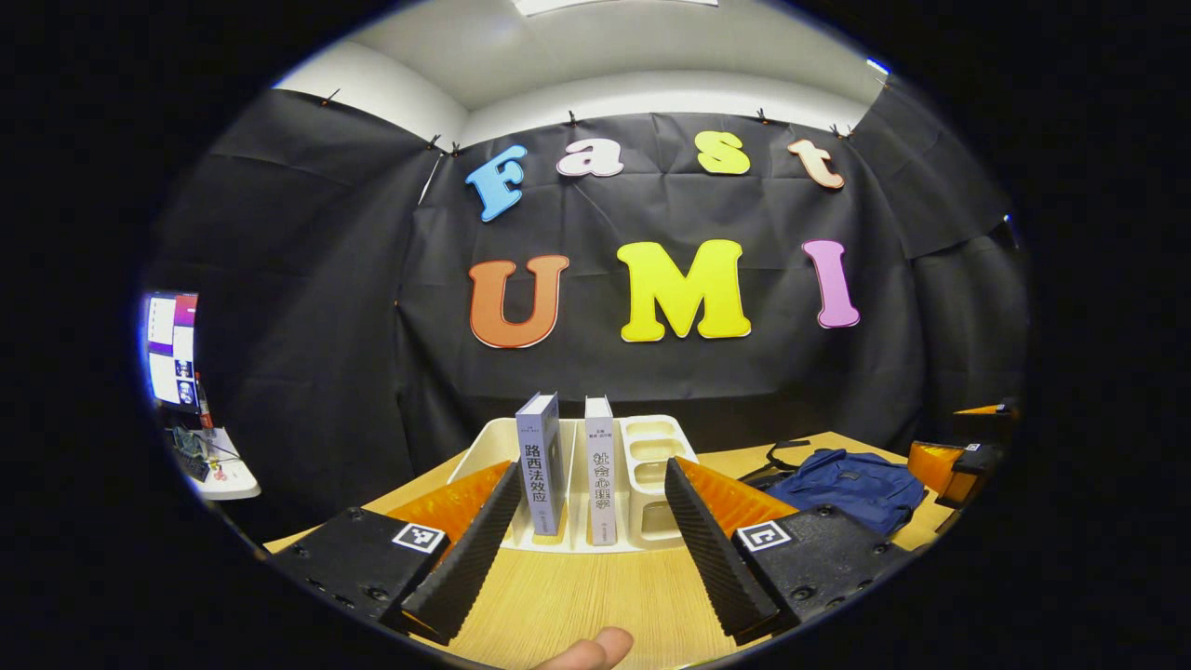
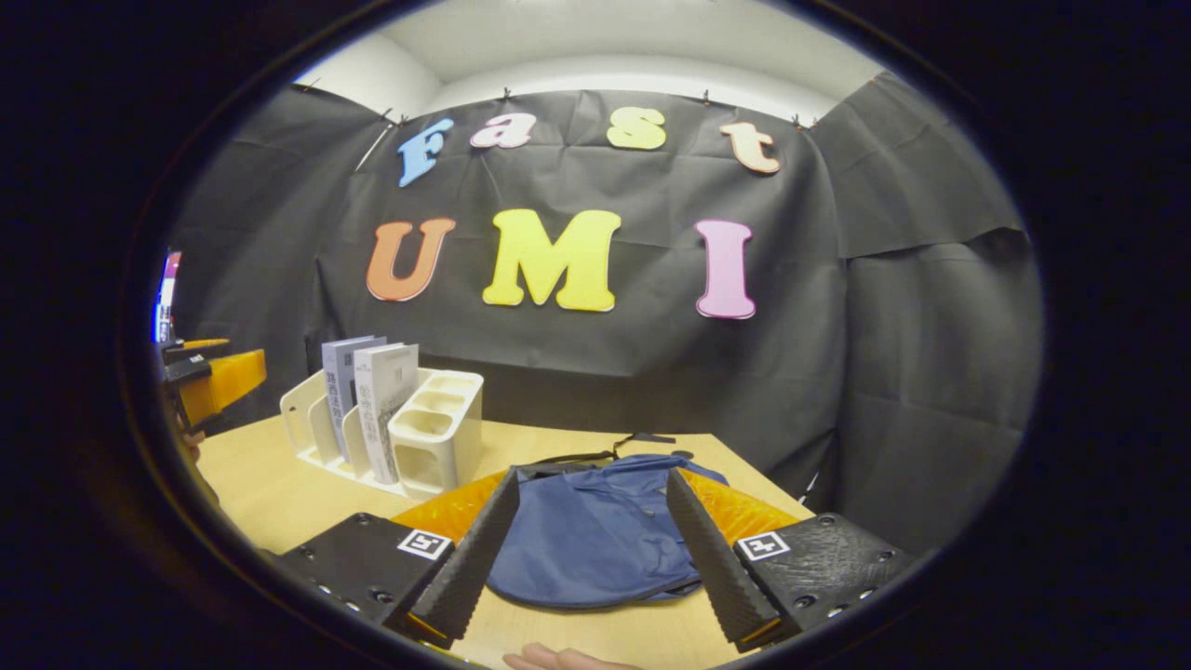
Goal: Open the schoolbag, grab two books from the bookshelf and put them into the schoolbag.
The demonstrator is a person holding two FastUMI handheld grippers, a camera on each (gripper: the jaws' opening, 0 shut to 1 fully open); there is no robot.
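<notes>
I am holding my right claw (image 2: 586,544) wide open over the closed schoolbag (image 2: 595,540), lying flat near the table's (image 2: 279,493) right edge. My left claw (image 1: 582,535), also open, is facing two books (image 1: 542,461) upright in the bookshelf (image 1: 651,465). Opening comes first, I reckon: finding the zipper.

Even overhead light, sharp centre, warped rim

A ceiling lamp (image 1: 614,5) lights the table (image 1: 577,596) softly; fisheye edges bend and blur slightly.
</notes>
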